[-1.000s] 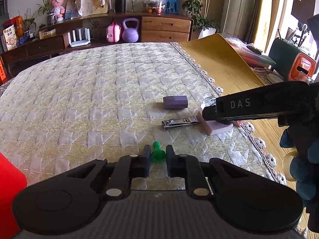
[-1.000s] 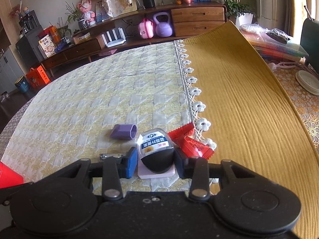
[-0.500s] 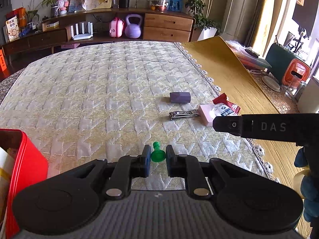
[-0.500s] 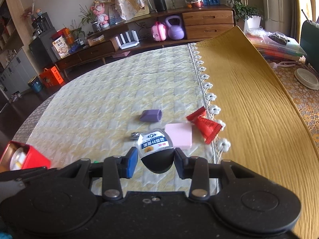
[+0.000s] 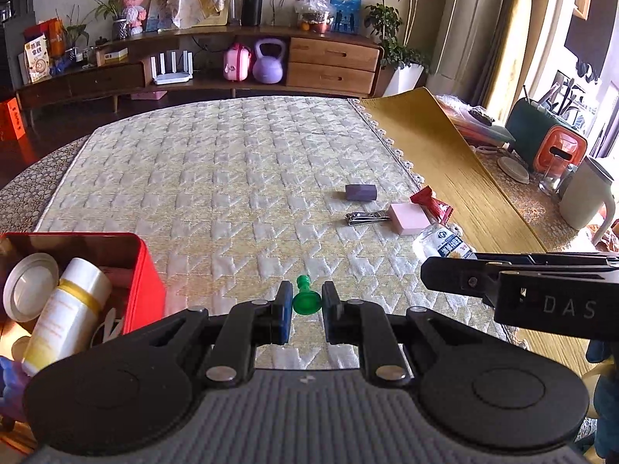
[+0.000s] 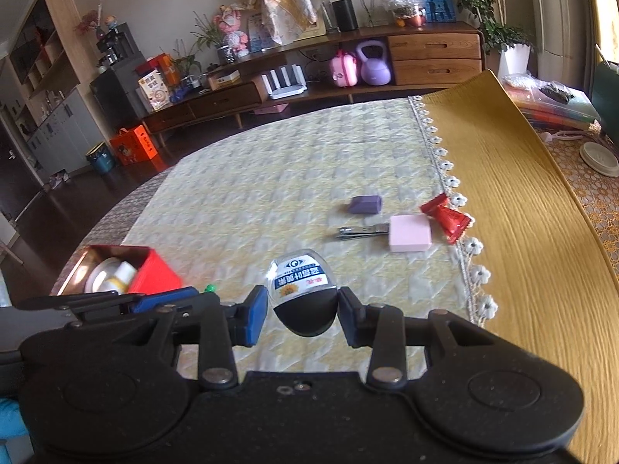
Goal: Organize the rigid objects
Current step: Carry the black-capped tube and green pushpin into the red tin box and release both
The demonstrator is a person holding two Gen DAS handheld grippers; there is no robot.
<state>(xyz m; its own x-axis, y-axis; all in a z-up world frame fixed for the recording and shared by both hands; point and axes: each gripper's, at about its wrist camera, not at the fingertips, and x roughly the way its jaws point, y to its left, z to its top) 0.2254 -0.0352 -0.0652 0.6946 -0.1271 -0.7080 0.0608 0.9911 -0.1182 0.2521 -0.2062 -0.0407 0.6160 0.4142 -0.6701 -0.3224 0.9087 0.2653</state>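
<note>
Quilted surface [image 5: 216, 193]: left hand-held gripper [image 5: 305, 305] grips green pin [image 5: 305, 299]; right hand-held gripper [image 6: 303, 309] grips small bottle [image 6: 301, 290]; red box [image 5: 143, 270] at nine o'clock.

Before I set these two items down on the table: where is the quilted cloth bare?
Bare: the wide stretch of quilted cloth between the red box and the nail clipper. Crowded: the right edge, with purple block, pink eraser, red wrapper.
</note>
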